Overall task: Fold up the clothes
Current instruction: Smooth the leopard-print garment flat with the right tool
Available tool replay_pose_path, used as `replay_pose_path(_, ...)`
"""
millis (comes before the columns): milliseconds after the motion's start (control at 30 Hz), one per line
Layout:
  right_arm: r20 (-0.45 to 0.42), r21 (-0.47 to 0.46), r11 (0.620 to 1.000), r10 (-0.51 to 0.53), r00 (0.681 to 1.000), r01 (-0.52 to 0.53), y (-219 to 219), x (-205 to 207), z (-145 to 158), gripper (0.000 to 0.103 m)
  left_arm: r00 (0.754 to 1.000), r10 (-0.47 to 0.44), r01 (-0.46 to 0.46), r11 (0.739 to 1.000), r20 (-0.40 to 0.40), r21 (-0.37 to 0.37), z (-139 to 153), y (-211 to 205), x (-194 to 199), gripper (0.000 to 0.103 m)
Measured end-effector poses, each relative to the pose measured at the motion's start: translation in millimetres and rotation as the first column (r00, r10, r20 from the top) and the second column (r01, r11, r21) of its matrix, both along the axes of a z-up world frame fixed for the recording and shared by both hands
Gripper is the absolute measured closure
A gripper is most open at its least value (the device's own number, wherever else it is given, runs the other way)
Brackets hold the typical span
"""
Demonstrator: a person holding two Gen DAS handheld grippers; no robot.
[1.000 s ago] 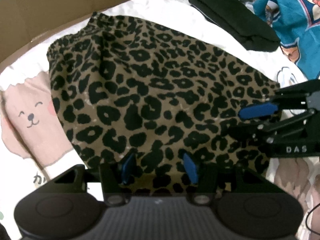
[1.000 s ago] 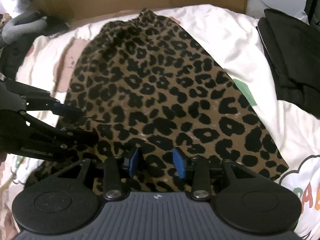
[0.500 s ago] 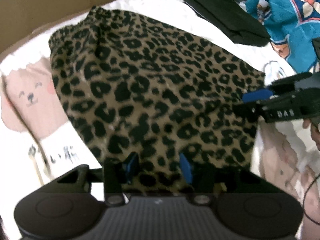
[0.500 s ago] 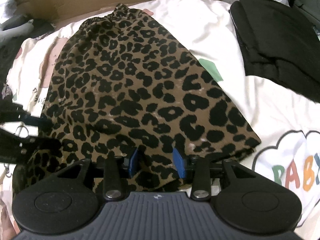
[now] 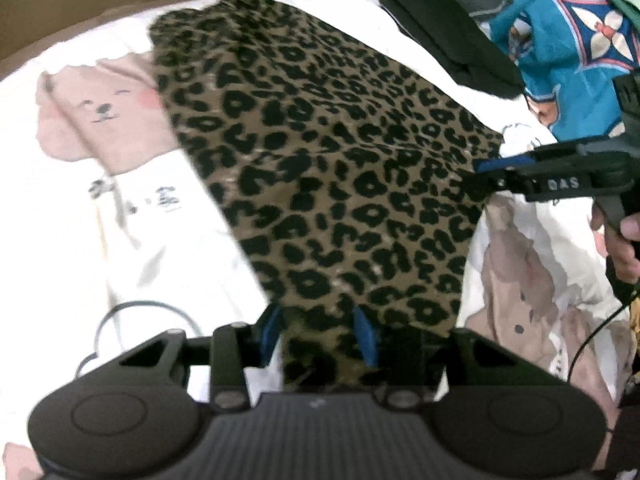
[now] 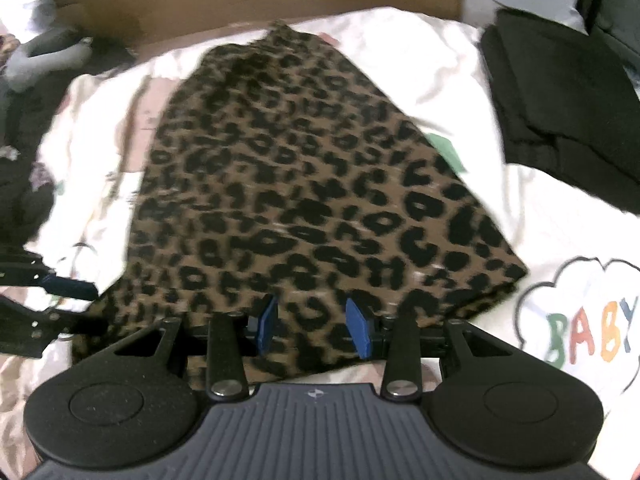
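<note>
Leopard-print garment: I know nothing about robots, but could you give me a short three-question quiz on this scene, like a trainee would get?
1. True or false: the leopard-print garment lies on a bare wooden table.
2. Which word is printed on the bedding to the right of the right gripper? A) BABY B) LOVE C) HOME
3. Fill in: the pile of clothing to the right of the garment is ____ in colour.

Key: 1 false, it lies on white printed bedding; 2 A; 3 black.
</note>
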State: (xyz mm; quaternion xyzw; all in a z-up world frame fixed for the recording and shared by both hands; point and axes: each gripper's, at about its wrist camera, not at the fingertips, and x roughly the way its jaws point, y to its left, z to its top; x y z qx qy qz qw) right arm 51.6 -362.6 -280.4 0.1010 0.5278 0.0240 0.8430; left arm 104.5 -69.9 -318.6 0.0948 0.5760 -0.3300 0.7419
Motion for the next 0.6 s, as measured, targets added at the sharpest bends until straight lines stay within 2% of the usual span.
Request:
replay_pose_path(300, 0.001, 0.030, 0.992, 0.122, 0.993, -0.122, 56, -3, 12, 0.058, 0.997, 0.071, -0.071, 0.997, -0.021, 0.000, -2, 46, -2, 0.060)
replay_pose_path(600, -0.006, 0.078, 0.970, 0.231, 0.973, -0.230, 105, -9, 20, 0.058, 0.999, 0.020, -0.019, 0.999, -0.025, 0.033, -18, 45, -19, 0.060)
